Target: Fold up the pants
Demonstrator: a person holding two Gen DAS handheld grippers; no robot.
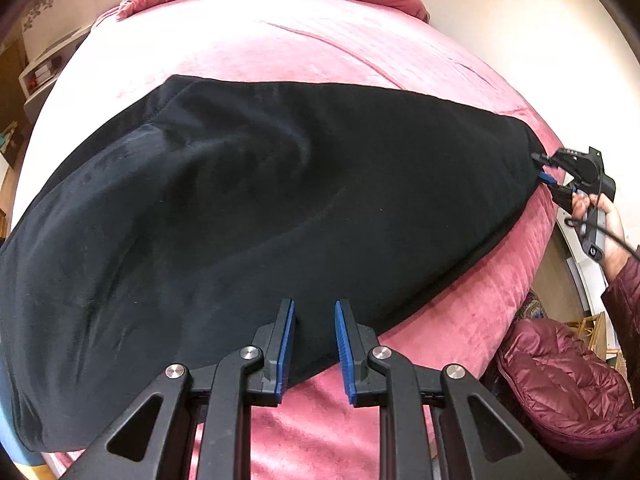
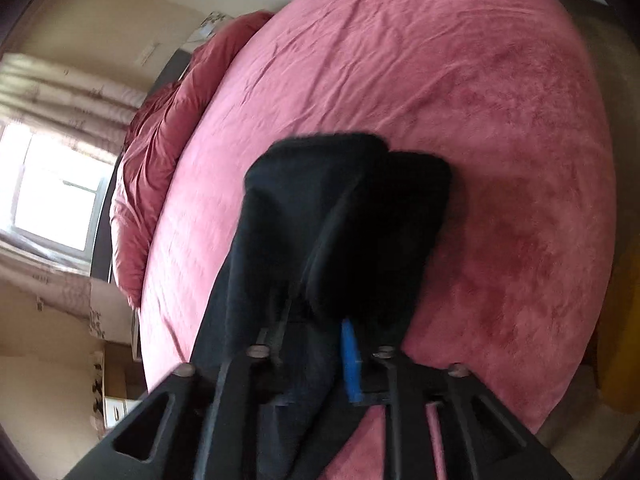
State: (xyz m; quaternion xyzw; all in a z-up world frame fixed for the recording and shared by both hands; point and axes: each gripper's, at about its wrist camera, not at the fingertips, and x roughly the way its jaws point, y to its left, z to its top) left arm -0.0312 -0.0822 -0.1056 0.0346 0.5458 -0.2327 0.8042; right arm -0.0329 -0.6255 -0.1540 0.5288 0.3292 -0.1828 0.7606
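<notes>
**Right tongs grip one end of the pants; left tongs poised at the near edge**

The black pants (image 1: 256,208) lie spread lengthwise across the pink bed (image 1: 304,44), one long edge running close to the bed's near side. In the left wrist view, the right tongs (image 1: 545,171) sit at the far right end of the garment, closed on the cloth there. The right wrist view agrees: dark fabric is bunched between and over the right tongs (image 2: 316,336), though motion blur hides exactly how much is pinched.

The left tongs (image 1: 315,346) stand apart with a moderate gap, holding nothing, their blue pads (image 1: 286,344) straddling the near hem just over the fabric's edge.

The step in hand appears to be securing both grip points before a fold. The next move probably calls for the left tongs to close on the near edge, then for both to lift and carry the cloth over evenly, keeping it taut so that the layers do not slide or wrinkle on the soft bedspread.
</notes>
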